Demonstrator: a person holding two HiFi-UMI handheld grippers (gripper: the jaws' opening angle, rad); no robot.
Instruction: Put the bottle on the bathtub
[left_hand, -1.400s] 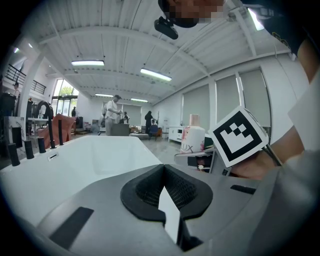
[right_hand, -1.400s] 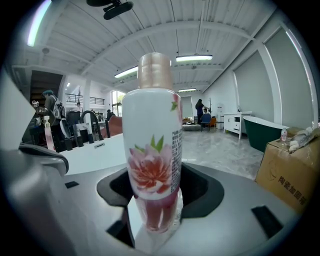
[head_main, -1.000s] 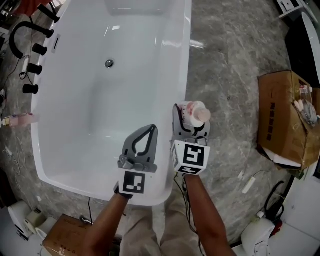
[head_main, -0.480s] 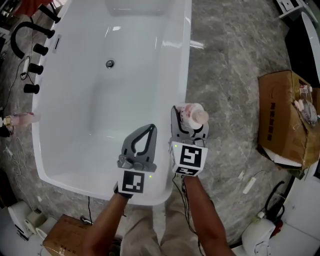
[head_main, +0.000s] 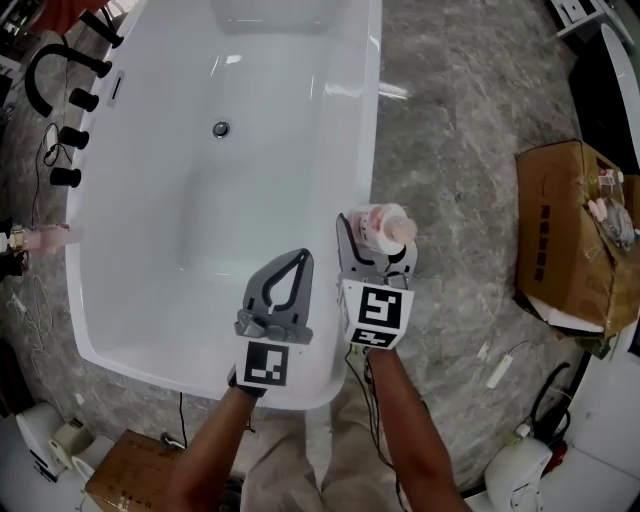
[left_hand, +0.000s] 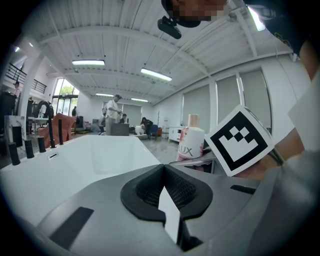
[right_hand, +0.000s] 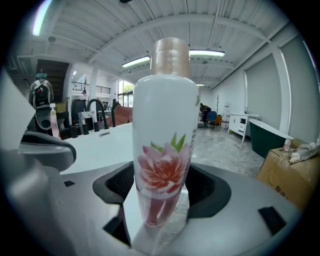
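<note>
A white bottle (head_main: 383, 228) with a pink flower print and a tan cap (right_hand: 170, 55) stands upright in my right gripper (head_main: 374, 250), which is shut on its lower body (right_hand: 162, 175). It hangs over the grey floor just right of the white bathtub's (head_main: 365, 140) right rim. My left gripper (head_main: 284, 285) is shut with nothing in it, held over the tub's near right corner. In the left gripper view the bottle (left_hand: 190, 145) shows beside the right gripper's marker cube (left_hand: 240, 140), with the tub (left_hand: 85, 155) ahead to the left.
Black faucet fittings (head_main: 62, 105) line the tub's left rim, with a small pink bottle (head_main: 40, 238) below them. An open cardboard box (head_main: 575, 235) stands on the floor at the right. A drain (head_main: 221, 129) sits in the tub's floor. People stand far off in the hall (left_hand: 112, 112).
The right gripper with the bottle has shifted slightly left, toward the tub's rim. The left gripper has stayed in place.
</note>
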